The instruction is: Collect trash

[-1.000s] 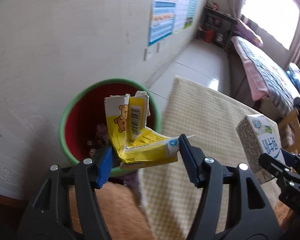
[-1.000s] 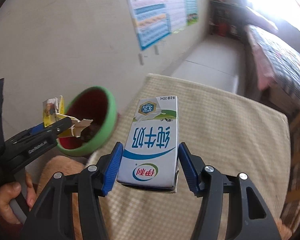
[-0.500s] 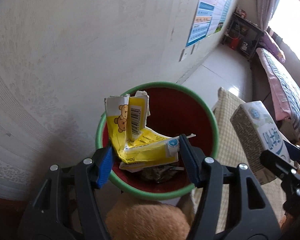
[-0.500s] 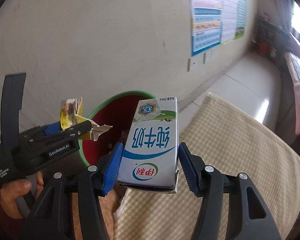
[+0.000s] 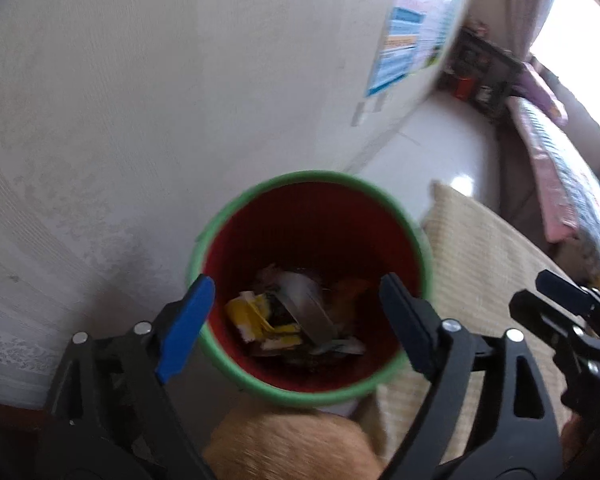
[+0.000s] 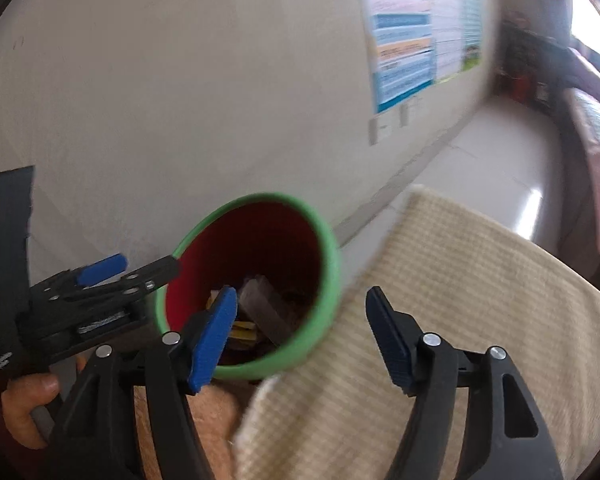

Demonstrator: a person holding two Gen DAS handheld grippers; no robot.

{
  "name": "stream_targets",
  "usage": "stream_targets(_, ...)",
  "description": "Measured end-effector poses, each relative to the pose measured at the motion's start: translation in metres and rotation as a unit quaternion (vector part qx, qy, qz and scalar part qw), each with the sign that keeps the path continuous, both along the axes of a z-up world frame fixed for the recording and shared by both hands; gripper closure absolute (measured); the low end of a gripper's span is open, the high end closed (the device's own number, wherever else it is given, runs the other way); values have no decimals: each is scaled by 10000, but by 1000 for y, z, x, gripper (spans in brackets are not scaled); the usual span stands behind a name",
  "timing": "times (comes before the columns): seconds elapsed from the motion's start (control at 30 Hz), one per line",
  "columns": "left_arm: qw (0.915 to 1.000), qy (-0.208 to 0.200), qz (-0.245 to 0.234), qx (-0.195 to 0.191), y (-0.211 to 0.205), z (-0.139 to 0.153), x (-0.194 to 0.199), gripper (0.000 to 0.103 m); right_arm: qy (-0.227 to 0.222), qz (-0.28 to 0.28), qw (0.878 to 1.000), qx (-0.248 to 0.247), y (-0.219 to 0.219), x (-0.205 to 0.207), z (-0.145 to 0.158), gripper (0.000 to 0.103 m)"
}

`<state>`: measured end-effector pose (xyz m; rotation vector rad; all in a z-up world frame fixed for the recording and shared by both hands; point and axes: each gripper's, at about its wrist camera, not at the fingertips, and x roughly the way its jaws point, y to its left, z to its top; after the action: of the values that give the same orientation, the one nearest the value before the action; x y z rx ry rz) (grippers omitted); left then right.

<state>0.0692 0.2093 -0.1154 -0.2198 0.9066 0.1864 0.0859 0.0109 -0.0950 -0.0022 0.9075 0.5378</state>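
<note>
**Both grippers empty above the green-rimmed bin**

In the left wrist view, the left gripper (image 5: 296,320) takes up the lower half of the frame with its blue-padded jaws wide apart and opening, nothing between them. Framed in that gap at the centre is the waste bin (image 5: 420,240), green on the rim and outside, red inside, standing against the pale wall (image 5: 140,100). At its bottom lies a crumpled yellow carton (image 5: 256,314) beside a grey-white carton (image 5: 304,300), among darker scraps too blurred to name. The right gripper (image 5: 556,300) enters at the right edge, black with a blue pad; from here I cannot tell how its jaws stand.

In the right wrist view, the right gripper (image 6: 300,332) fills the lower frame, jaws apart and opening, with nothing held. Its left pad overlaps the bin's (image 6: 328,264) near rim in the picture; its right pad sits over a beige checked cloth (image 6: 460,280) spread to the right. Inside the bin a grey carton (image 6: 260,304) lies aslant with yellow (image 6: 244,328) below it. At the left, a hand (image 6: 24,404) grips the left gripper (image 6: 140,268), whose tips reach the bin's left rim. A blue poster (image 6: 404,64) hangs on the wall at upper right.
</note>
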Motion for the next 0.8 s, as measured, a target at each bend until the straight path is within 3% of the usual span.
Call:
stream_targets(0.17, 9974, -531, -474, 110, -53, 33, -10, 7, -415, -755, 9961, -193, -69, -30, 18, 33)
stream_targets(0.37, 9875, -1371, -762, 163, -108, 81, -21, 5, -907, -1700, 9811, -166, -142, -76, 37, 22)
stream_targets(0.47, 9801, -1752, -852, 369, -135, 99, -28, 5, -1105, -1981, 9738, -185, -165, -95, 39, 12)
stream_targets(0.63, 9687, -2132, -1104, 631, -172, 119, -35, 5, -1574, -2226, 9620, 122, -193, -122, 45, 7)
stream_targets(0.8, 9631, -2282, -1383, 345, -193, 131, -41, 5, -1699, -2494, 9534, 50, -207, -131, 49, 7)
